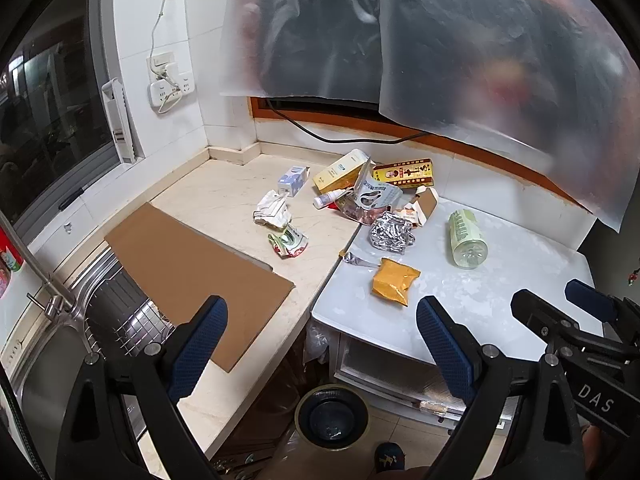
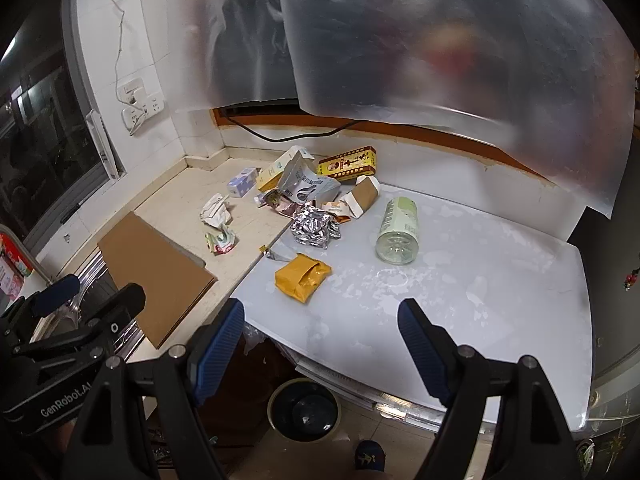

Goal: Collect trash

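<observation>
Trash lies across the beige counter and the white tabletop: a yellow packet, crumpled foil, a pale green bottle on its side, crumpled wrappers, and a pile of boxes at the back. A bin stands on the floor below. My left gripper is open and empty, short of the counter edge. My right gripper is open and empty above the table's front edge.
A brown cardboard sheet lies over the steel sink at the left, with a faucet. A translucent plastic sheet hangs over the back window. Wall sockets and a black cable are behind.
</observation>
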A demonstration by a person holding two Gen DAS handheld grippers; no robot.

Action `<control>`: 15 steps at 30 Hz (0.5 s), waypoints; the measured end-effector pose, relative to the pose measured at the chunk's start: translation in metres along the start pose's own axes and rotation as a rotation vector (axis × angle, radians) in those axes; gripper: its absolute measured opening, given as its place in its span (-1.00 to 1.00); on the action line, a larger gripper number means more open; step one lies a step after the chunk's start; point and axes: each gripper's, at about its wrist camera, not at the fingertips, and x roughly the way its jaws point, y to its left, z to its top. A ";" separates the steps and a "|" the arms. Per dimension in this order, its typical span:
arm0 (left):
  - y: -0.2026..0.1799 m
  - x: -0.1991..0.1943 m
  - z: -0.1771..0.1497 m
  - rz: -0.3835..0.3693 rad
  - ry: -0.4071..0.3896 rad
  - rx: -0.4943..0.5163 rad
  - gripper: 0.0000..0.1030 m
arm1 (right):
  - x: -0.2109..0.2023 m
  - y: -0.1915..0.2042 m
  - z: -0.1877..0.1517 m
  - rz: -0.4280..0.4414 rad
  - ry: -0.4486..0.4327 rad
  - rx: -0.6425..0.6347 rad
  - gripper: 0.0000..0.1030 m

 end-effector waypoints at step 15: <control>-0.028 0.057 0.029 0.003 0.081 -0.016 0.83 | 0.044 -0.045 0.030 0.017 0.058 0.039 0.55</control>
